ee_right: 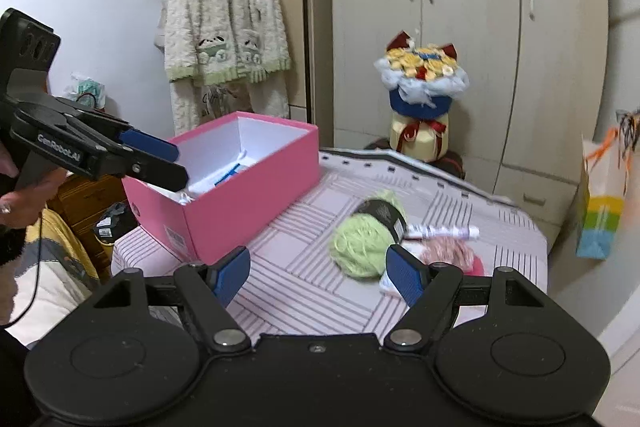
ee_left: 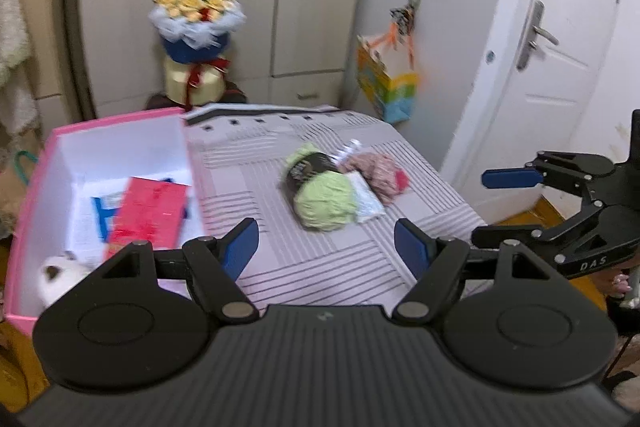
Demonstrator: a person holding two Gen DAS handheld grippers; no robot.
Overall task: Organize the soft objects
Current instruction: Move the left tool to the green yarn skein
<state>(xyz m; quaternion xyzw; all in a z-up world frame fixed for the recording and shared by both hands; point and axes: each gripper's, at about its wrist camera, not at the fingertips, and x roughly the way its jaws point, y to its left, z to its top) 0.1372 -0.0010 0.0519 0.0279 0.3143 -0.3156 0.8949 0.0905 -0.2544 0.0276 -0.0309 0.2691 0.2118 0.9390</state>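
Both tongs hang apart and hold nothing: the left tongs [ee_left: 326, 247] and the right tongs [ee_right: 318, 275] sit above a striped bed [ee_left: 320, 267]. On it lies a green yarn ball [ee_left: 320, 195] touching a pink yarn bundle [ee_left: 380, 175], with what may be a plastic packet between them. The open pink box [ee_right: 240, 195] stands beside them, a small white plush toy [ee_left: 56, 275] inside.

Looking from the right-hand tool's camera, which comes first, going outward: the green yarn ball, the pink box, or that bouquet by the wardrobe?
From the right tool, whose jaws are open and empty:
1. Green yarn ball, just ahead on the striped cloth, slightly right.
2. Pink box, farther back on the left.
3. Bouquet, farthest, beyond the table before the wardrobe.
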